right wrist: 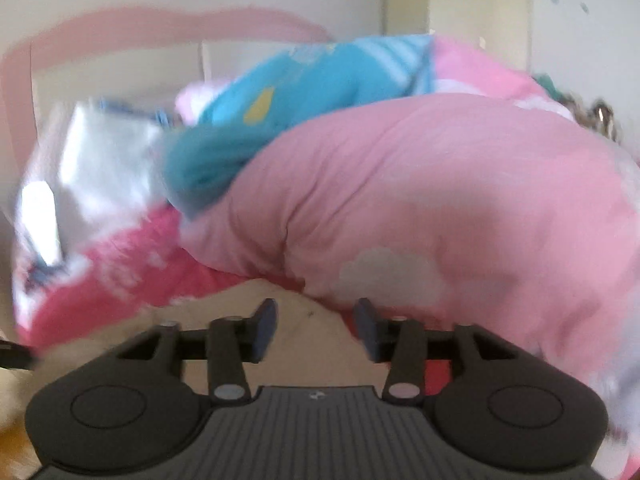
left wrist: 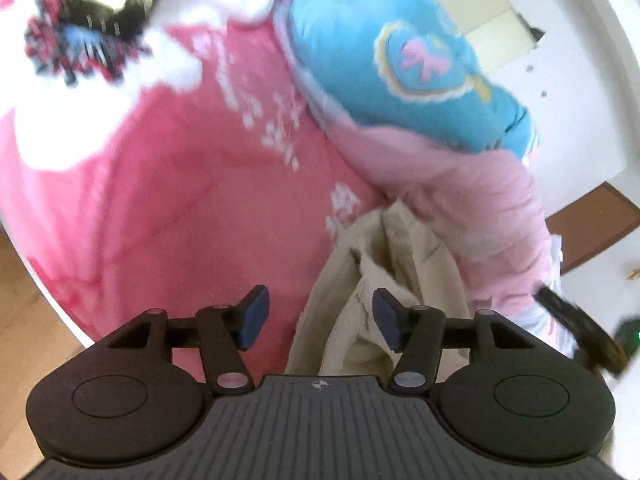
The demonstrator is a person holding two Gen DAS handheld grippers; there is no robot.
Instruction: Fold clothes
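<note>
A crumpled beige garment (left wrist: pixel 372 280) lies on a pink bedsheet (left wrist: pixel 180 184) at the bed's near edge. My left gripper (left wrist: pixel 320 318) is open, with the garment's left edge between its blue pads and nothing clamped. In the right wrist view the beige garment (right wrist: pixel 308 336) lies just beyond and under my right gripper (right wrist: pixel 316 330), which is open and empty. Both views are blurred.
A bulky pink and blue quilt (left wrist: pixel 400 64) is piled at the right of the bed and fills the right wrist view (right wrist: pixel 420 200). A dark red-and-blue patterned item (left wrist: pixel 76 48) lies at the far left. Wood floor (left wrist: pixel 20 304) shows left of the bed.
</note>
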